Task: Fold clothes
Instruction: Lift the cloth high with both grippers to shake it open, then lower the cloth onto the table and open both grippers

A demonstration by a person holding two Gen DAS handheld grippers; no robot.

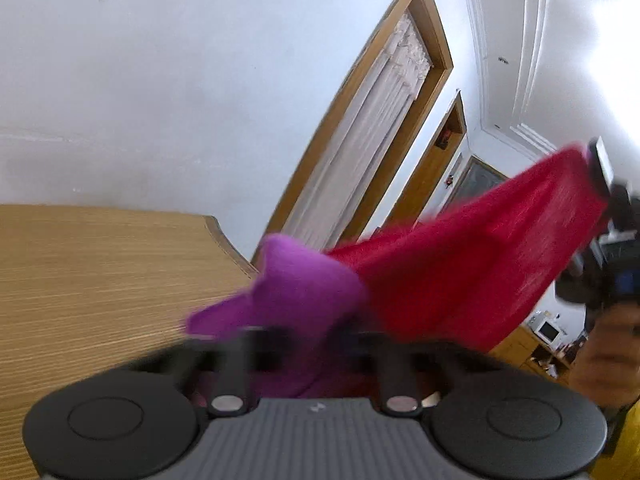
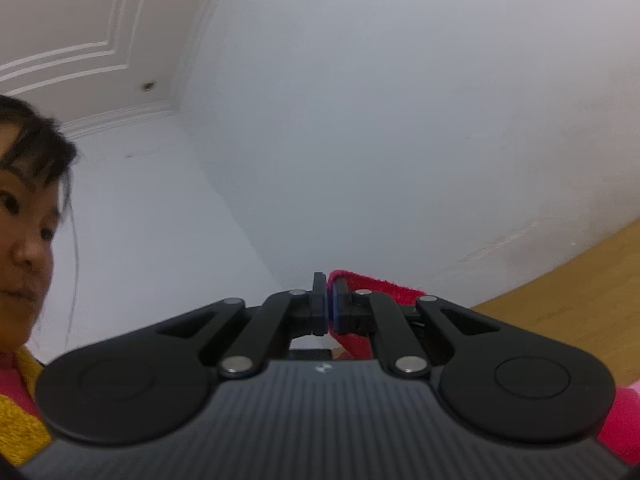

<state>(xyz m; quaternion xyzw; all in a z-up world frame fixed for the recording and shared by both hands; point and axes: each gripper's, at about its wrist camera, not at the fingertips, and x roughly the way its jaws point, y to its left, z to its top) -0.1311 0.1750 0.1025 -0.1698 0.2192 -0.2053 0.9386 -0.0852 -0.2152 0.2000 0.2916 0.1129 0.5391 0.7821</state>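
Observation:
A garment hangs in the air, red across most of it and purple at the near end. In the left wrist view my left gripper sits under the purple end. Its finger links are blurred and spread wide, so it reads as open, with purple cloth bunched over and between them; the fingertips are hidden. At the far right, my right gripper pinches the raised red corner. In the right wrist view that gripper is shut on the garment's red edge.
A wooden table lies below and to the left, and its edge shows at the right of the right wrist view. A person's head is close on the left. A white wall, a curtained door and a microwave stand behind.

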